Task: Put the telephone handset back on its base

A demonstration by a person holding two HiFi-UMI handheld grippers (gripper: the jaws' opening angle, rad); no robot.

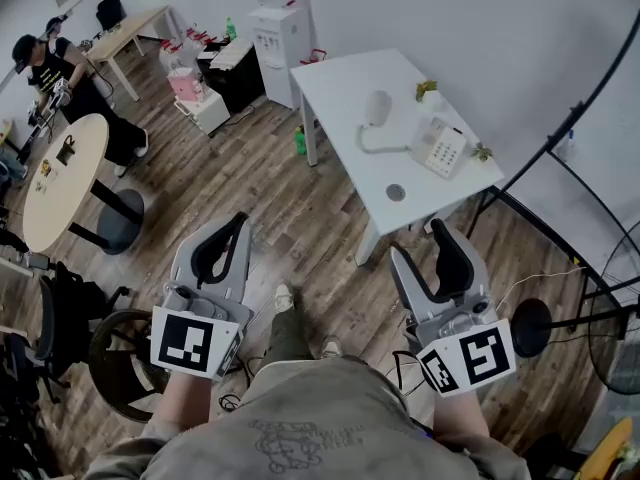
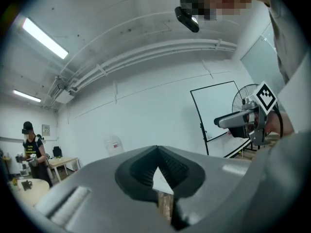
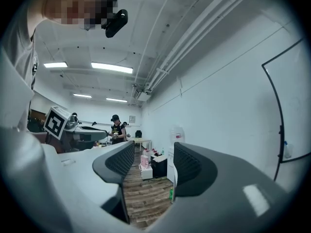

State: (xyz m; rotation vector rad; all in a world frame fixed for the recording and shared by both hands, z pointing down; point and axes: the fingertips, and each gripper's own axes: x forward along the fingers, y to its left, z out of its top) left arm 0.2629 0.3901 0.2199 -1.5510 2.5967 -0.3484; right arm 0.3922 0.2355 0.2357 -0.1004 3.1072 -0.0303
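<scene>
The white telephone base (image 1: pixel 440 146) sits on the white table (image 1: pixel 345 83) at the upper right. The white handset (image 1: pixel 377 108) lies off the base, to its left on the tabletop, joined to it by a cord. Both grippers are held well short of the table, over the wooden floor. My left gripper (image 1: pixel 240 220) (image 2: pixel 157 149) is shut, its tips meeting with nothing between them. My right gripper (image 1: pixel 440 232) (image 3: pixel 153 161) stands open and empty.
Two small plants (image 1: pixel 428 90) and a round disc (image 1: pixel 396 192) are also on the table, and a green bottle (image 1: pixel 299 140) stands by its leg. A round wooden table (image 1: pixel 60 178) and a person (image 1: pixel 50 68) are at left. A black stand frame (image 1: pixel 560 138) and fan (image 1: pixel 615 338) are at right.
</scene>
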